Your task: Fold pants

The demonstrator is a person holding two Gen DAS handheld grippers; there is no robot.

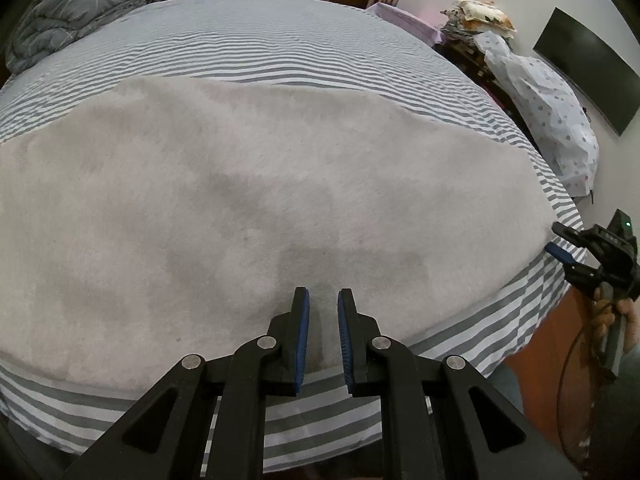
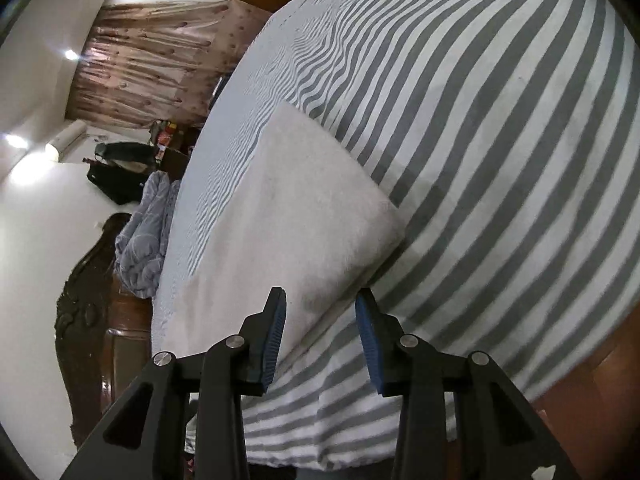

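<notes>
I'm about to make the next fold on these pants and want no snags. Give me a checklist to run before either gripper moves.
1. Pants lying flat on the striped sheet: ok.
2. Left gripper empty, jaws narrowly apart above the pants' near edge: ok.
3. Right gripper gripping cloth: not ok; jaws open at the pants' end, pads not pressing.
4. Bare sheet beyond the pants to take a fold: ok.
5. Which end is the waistband: cannot tell.
</notes>
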